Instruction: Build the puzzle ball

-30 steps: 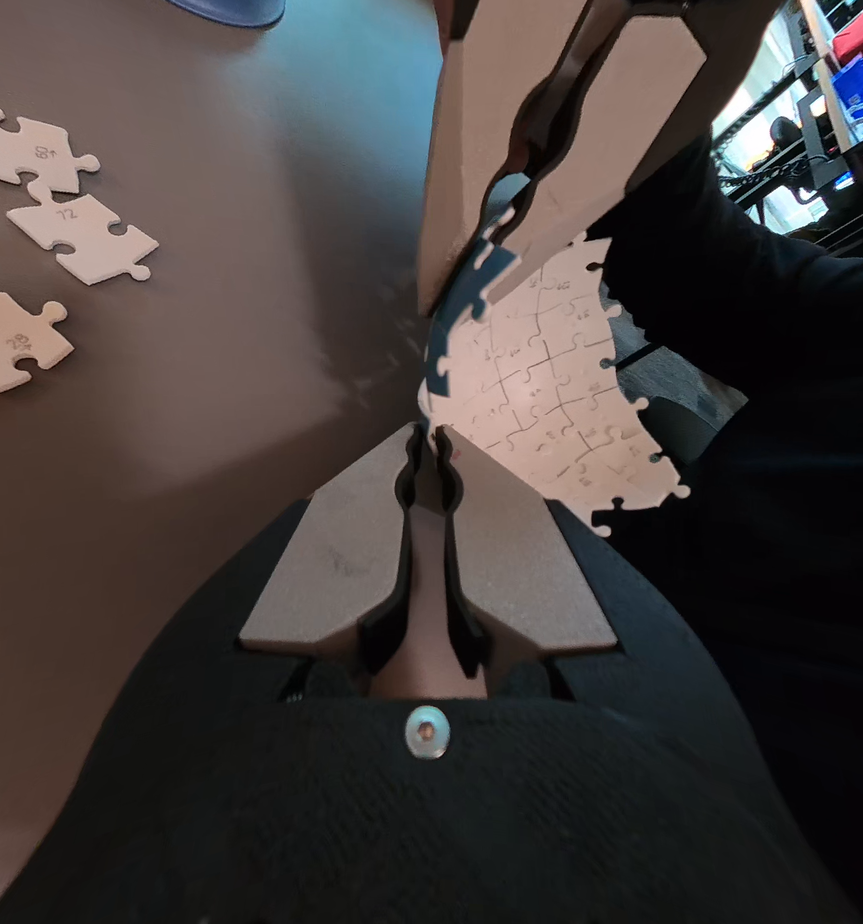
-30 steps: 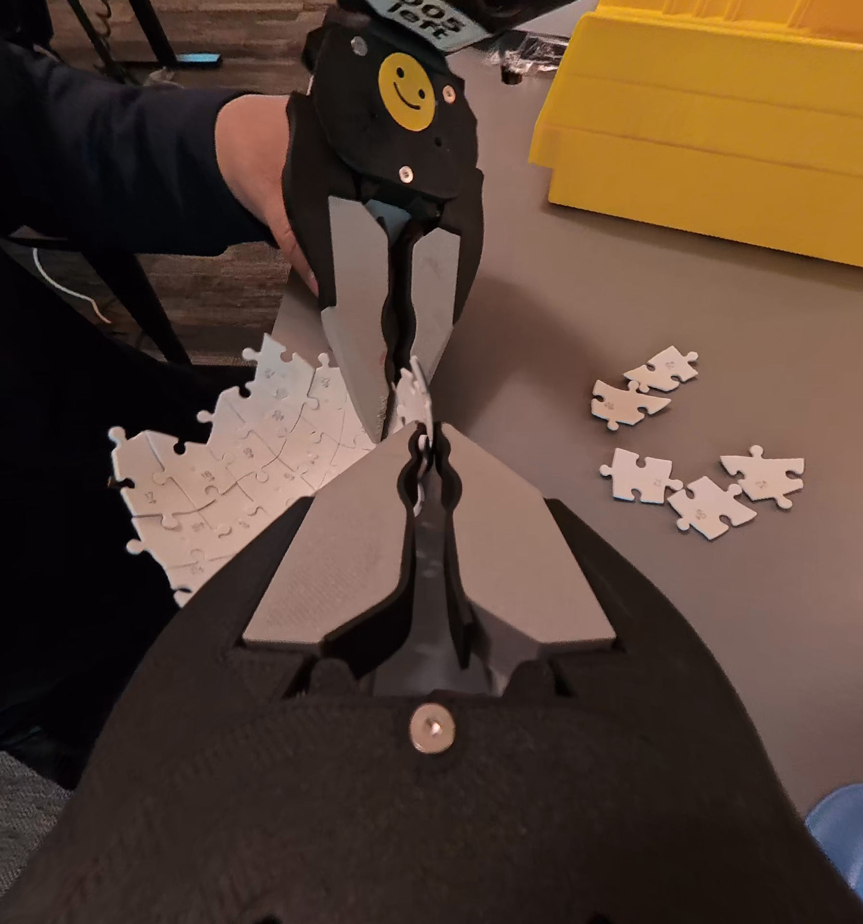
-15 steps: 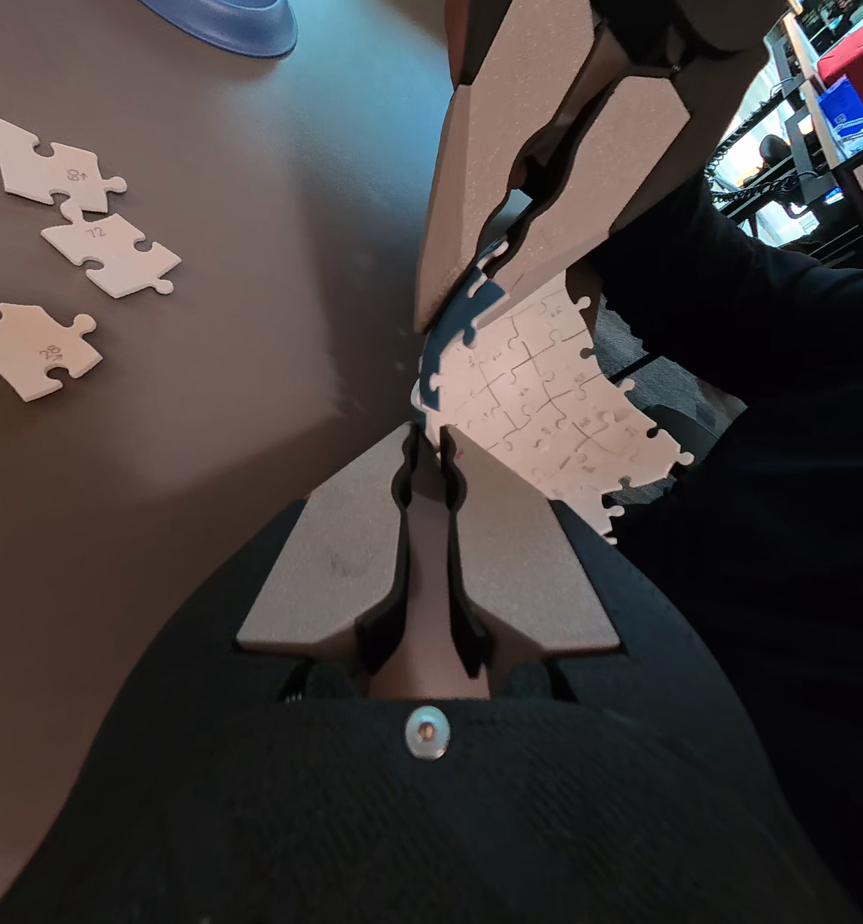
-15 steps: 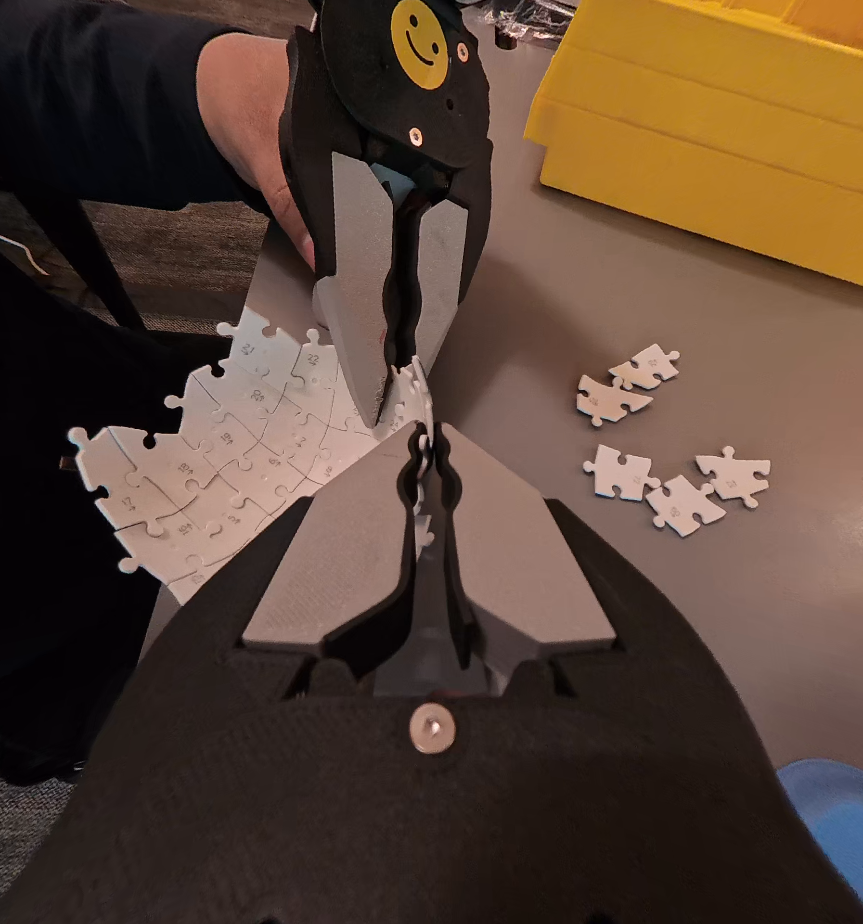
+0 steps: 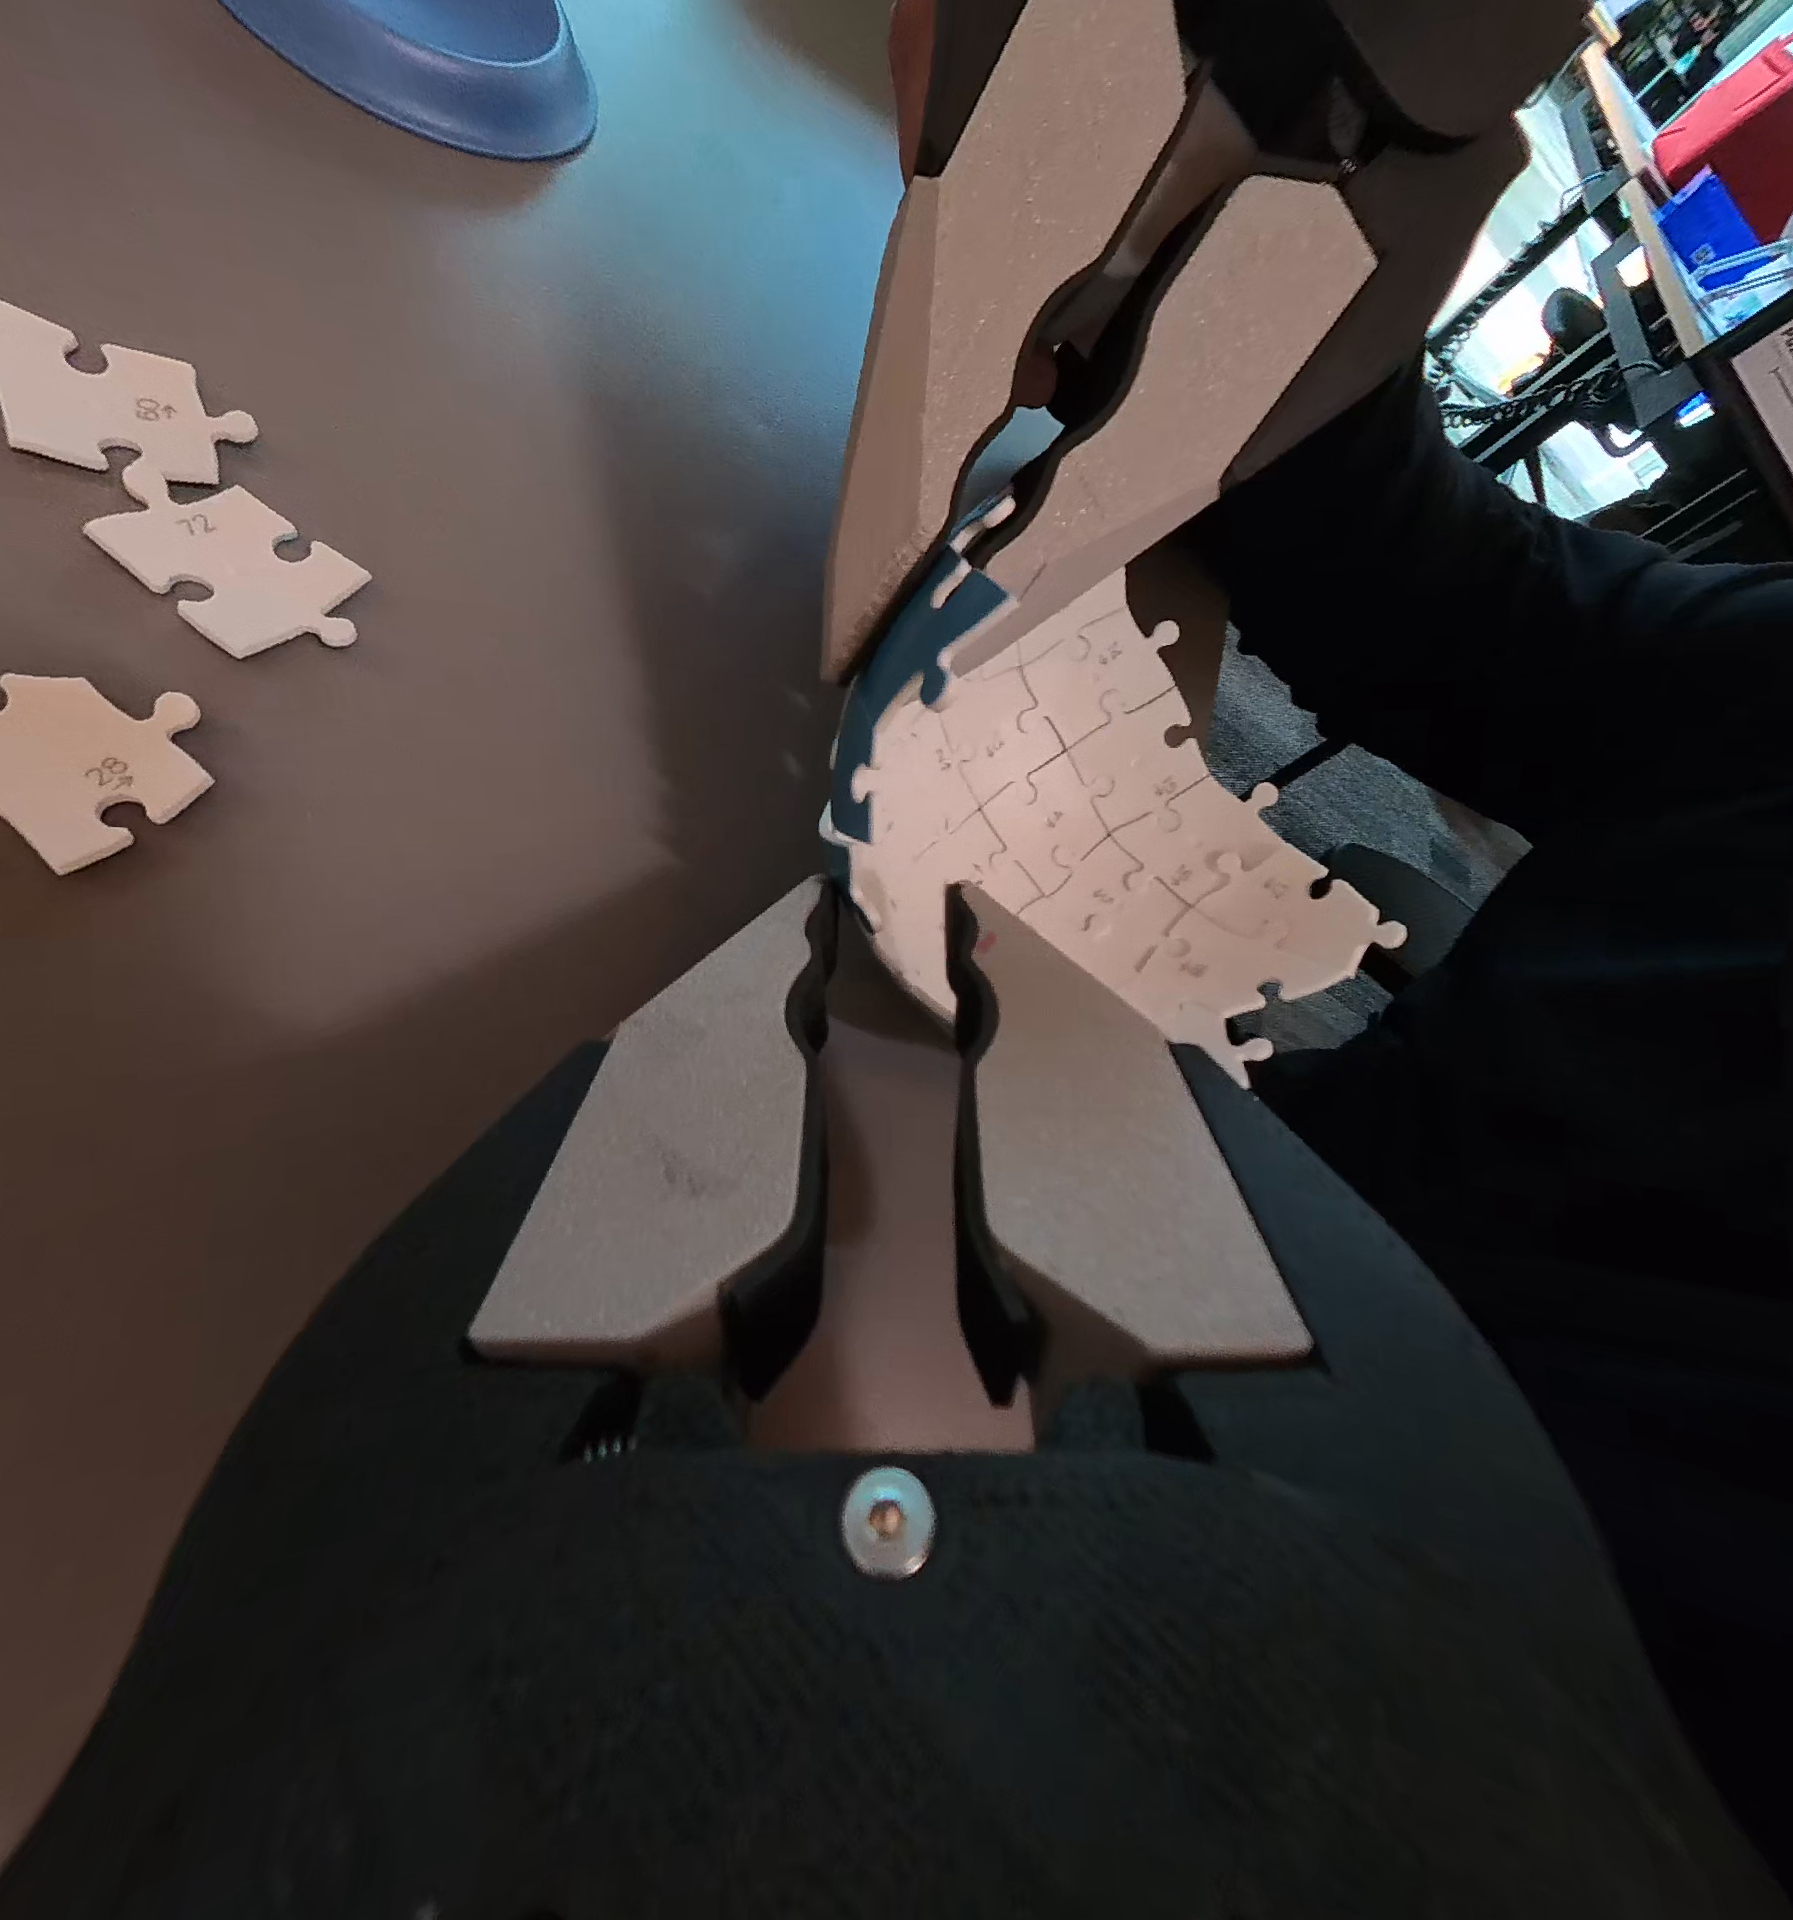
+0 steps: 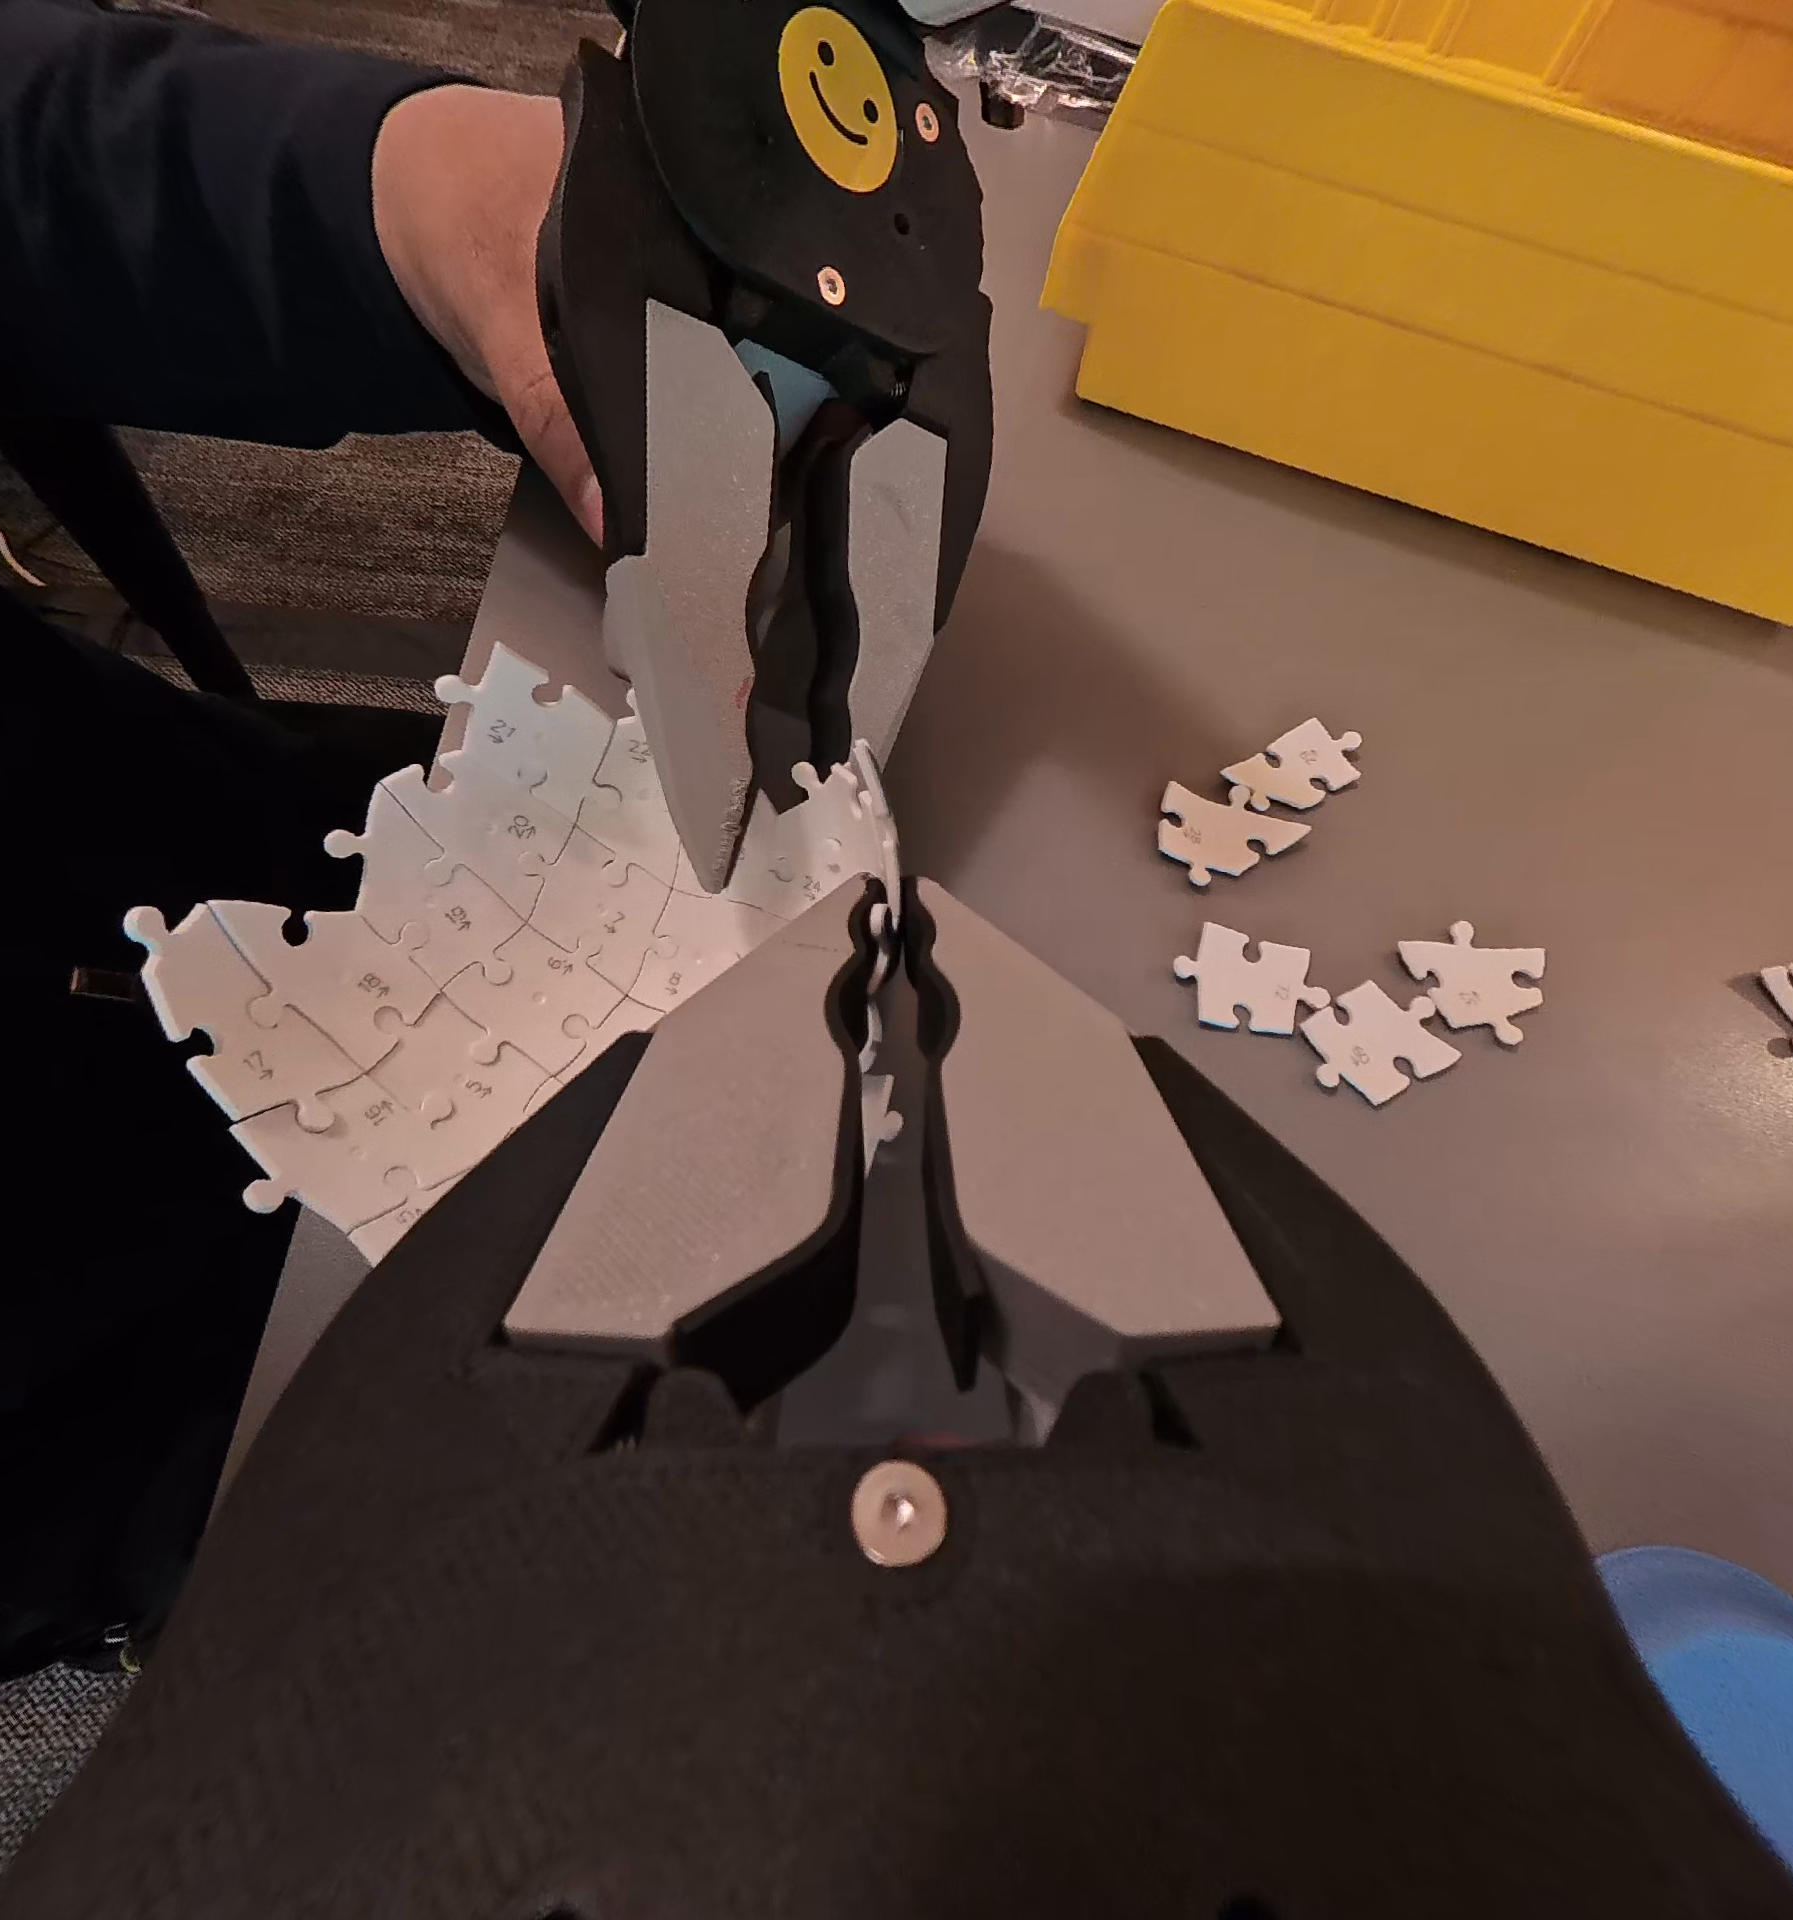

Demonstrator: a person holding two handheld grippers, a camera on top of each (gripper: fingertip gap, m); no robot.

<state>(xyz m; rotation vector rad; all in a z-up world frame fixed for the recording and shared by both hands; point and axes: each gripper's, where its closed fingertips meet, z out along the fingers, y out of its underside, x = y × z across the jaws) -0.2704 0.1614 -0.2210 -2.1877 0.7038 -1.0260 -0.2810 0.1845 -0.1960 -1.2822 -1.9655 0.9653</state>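
- My right claw is pinched on the rim of the half-built puzzle ball; the white edge sits right between the tips, centre of the right wrist view.
- My left claw has its jaws spread a bit. The shell's edge sits in the gap between the tips, and I honestly can't tell if either finger touches it.
- In the left wrist view the shell curves off to the right of centre: white inside with joined pieces, and a strip of dark blue outer face showing along its left edge.
- The right claw comes down from the top of that view and bites the shell's upper rim.
- Loose pieces lie flat on the brown table at the left of that frame, white side up.
- In the right wrist view, more loose ones are scattered right of centre.
- A yellow bin sits upper right there, and something blue pokes in at the lower right corner.
- My hand on the left claw's handle shows upper left, dark sleeve behind it.
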